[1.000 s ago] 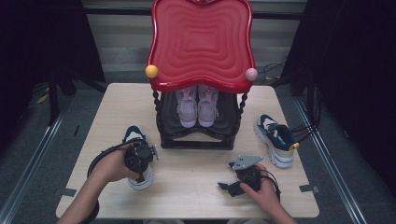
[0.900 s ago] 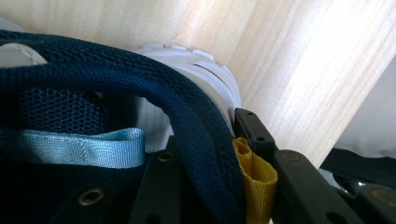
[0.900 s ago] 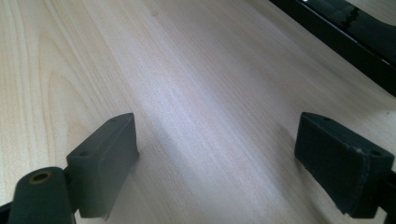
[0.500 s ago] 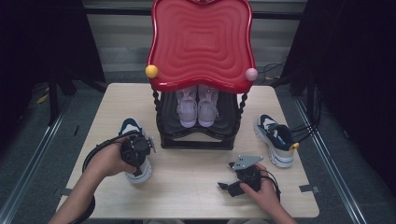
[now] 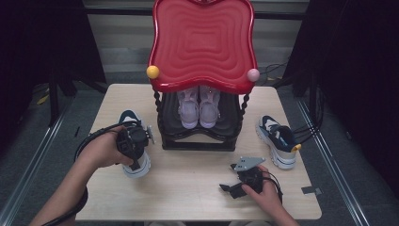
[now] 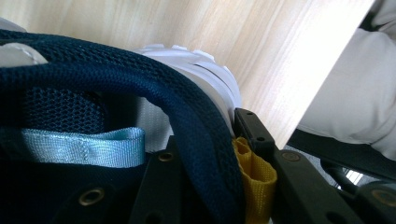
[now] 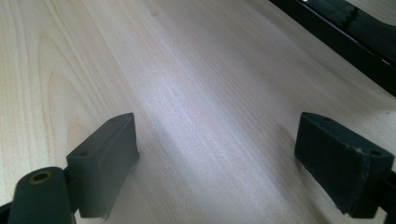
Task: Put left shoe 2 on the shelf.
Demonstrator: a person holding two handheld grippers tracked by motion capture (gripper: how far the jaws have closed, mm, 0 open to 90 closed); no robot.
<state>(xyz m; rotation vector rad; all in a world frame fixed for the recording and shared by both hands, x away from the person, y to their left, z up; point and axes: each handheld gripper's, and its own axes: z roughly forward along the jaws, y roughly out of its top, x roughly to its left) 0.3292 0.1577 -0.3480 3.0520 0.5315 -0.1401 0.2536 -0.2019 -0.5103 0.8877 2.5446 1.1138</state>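
**Shoe comes up off the table**

The navy shoe (image 5: 133, 141) now sits higher than a moment ago, left of the rack (image 5: 200, 136). Your left gripper (image 6: 205, 168) pinches its collar. Your right gripper (image 7: 229, 163) rests spread wide, holding nothing. It looks bound for the rack.

Table front, centre: I see bare wood on the table (image 5: 188, 183) between my left gripper (image 5: 134, 143) and right gripper (image 5: 235, 186); a hand could pass here.
Under right gripper: bare tabletop between its wide-apart jaws.
Middle back: the black rack (image 5: 200, 139) under the red tray top (image 5: 203, 42) blocks the way; its lower shelf holds a pink pair of shoes (image 5: 198, 107).
Left side: the navy sneaker (image 5: 133, 141) in my left gripper stands just beside the rack.
Right side: second sneaker (image 5: 277, 141) sits near the rack; narrow lane between them.
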